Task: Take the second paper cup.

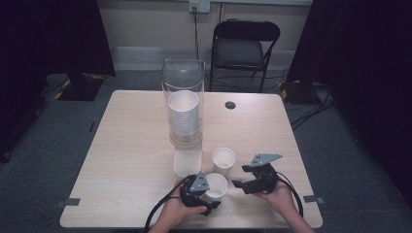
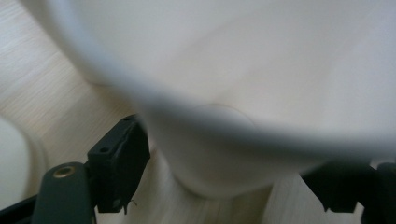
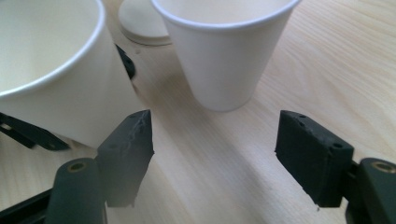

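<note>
the wooden table (image 1: 126,160) carried a tall clear dispenser (image 1: 183,82) with a stack of white paper cups (image 1: 183,116) inside. in front of it stood one paper cup (image 1: 223,161) upright, and just nearer the person a second cup (image 1: 215,185) sat on the table between the jaws of the left gripper (image 1: 210,190), whose pads stood apart from its wall, not pressing. the right gripper (image 1: 238,183), just beside it, was wide and empty, aimed at the bare wood below the farther cup (image 3: 224,51).
</note>
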### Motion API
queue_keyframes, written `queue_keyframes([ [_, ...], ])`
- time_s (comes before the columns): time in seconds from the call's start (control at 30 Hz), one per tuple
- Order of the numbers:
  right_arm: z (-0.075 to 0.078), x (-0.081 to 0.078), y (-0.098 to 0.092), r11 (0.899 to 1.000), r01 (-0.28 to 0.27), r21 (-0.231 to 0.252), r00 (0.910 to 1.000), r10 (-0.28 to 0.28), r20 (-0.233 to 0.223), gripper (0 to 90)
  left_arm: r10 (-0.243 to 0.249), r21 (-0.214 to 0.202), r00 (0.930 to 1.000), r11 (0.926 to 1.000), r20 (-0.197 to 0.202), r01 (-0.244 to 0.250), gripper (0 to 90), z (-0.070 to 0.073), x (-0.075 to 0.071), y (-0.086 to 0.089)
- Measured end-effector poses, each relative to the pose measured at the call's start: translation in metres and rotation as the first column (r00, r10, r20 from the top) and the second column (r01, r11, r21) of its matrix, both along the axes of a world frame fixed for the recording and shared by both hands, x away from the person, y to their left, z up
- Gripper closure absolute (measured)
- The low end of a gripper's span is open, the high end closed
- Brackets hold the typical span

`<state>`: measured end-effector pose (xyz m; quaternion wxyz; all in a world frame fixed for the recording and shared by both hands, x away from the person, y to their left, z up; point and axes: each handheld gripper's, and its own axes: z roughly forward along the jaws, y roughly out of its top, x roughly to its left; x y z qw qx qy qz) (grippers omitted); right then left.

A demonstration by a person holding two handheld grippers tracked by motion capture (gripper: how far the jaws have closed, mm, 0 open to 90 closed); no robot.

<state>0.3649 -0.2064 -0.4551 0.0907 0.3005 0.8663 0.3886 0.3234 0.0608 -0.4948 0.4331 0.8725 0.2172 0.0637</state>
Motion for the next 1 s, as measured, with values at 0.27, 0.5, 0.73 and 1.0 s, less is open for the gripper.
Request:
queue_keyframes([
  [0.27, -0.008, 0.011, -0.013, 0.998, 0.043, -0.042, 0.999, -0.044, -0.013, 23.0, 0.045, -0.02, 0.9989, 0.9988, -0.012, -0.045, 18.2, 0.007, 0.003, 0.038],
  [0.5, -0.018, 0.023, -0.028, 0.991, 0.121, -0.055, 0.9924, -0.122, -0.013, 22.2, 0.137, -0.044, 0.9903, 0.9894, -0.021, -0.138, 17.9, 0.009, 0.015, 0.066],
  [0.73, -0.027, 0.03, -0.036, 0.985, 0.157, -0.071, 0.987, -0.159, -0.025, 20.6, 0.187, -0.028, 0.9822, 0.9819, -0.016, -0.188, 17.9, 0.011, 0.021, 0.083],
  [1.0, -0.035, 0.034, -0.035, 0.983, 0.158, -0.097, 0.9871, -0.16, -0.012, 19.1, 0.24, 0.01, 0.9708, 0.9709, -0.015, -0.239, 17.9, 0.007, 0.026, 0.099],
])
